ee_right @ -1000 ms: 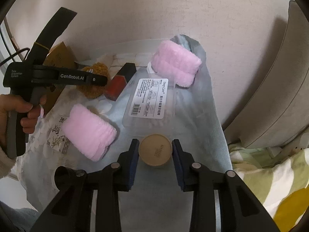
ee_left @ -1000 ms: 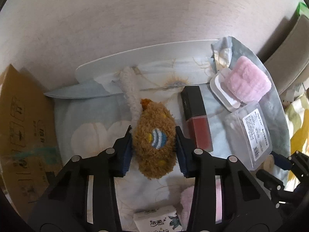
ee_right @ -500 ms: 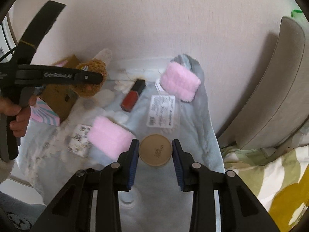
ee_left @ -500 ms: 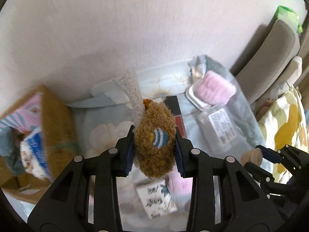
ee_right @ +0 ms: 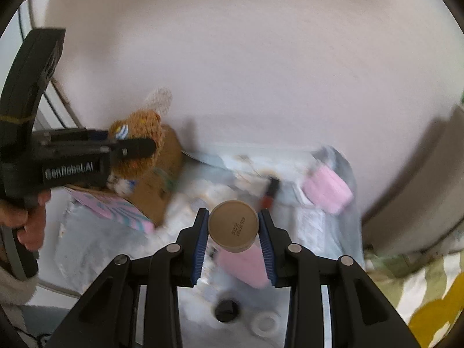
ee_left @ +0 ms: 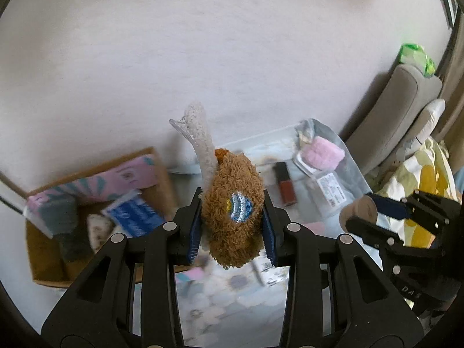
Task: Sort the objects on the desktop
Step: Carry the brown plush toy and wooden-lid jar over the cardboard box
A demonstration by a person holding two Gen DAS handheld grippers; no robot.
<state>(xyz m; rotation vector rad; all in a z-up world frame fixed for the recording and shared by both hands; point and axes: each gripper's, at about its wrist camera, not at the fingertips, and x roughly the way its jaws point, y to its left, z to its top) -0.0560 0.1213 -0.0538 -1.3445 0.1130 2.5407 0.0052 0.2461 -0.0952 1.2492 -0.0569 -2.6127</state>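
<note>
Cardboard box point(ee_left: 43, 249) of blurred, perhaps packaged goods at left, left gripper point(ee_left: 232, 226) clamped on brown plush toy point(ee_left: 232, 208) above the floral cloth point(ee_left: 232, 304), right gripper point(ee_right: 233, 235) pinching tan round container point(ee_right: 233, 226) clear of the cloth, pink towel point(ee_right: 327, 191) far right

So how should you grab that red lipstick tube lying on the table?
Take the lipstick tube across its long flat sides, near the middle, coming straight down from above. It lies flat on the cloth and is narrow, so two fingers fit over it. Both sides look free.
</note>
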